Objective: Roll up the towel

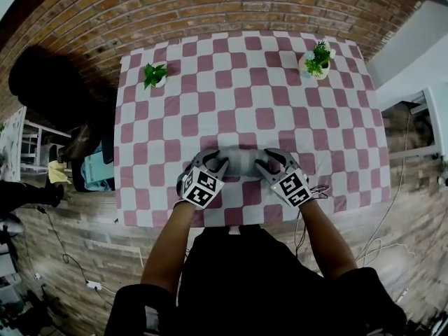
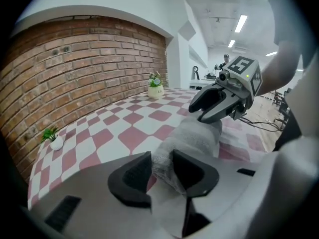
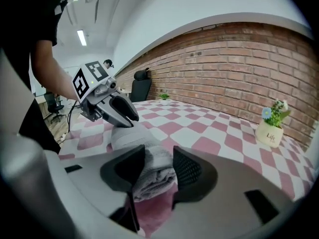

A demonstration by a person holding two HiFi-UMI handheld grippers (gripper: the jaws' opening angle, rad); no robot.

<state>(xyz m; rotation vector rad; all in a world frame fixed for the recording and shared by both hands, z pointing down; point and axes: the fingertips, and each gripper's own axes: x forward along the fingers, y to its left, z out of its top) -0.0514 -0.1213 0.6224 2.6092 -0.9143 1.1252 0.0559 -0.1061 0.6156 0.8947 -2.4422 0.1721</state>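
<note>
Head view first: where's the towel?
- Rolled into a grey bundle, crosswise at the near side of the checked worktop, just in front of the person.
- And the jaws?
- The left gripper grips the roll's left end and the right gripper its right end. Each gripper view shows cloth squeezed between the pads.
- Anything else?
- A left plant and a right plant at the far corners, well apart from the roll.

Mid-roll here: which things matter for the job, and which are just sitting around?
In the job: towel, left hand-held gripper, right hand-held gripper.
Just lying about: leafy pot plant, flowering pot plant, checked tablecloth.
</note>
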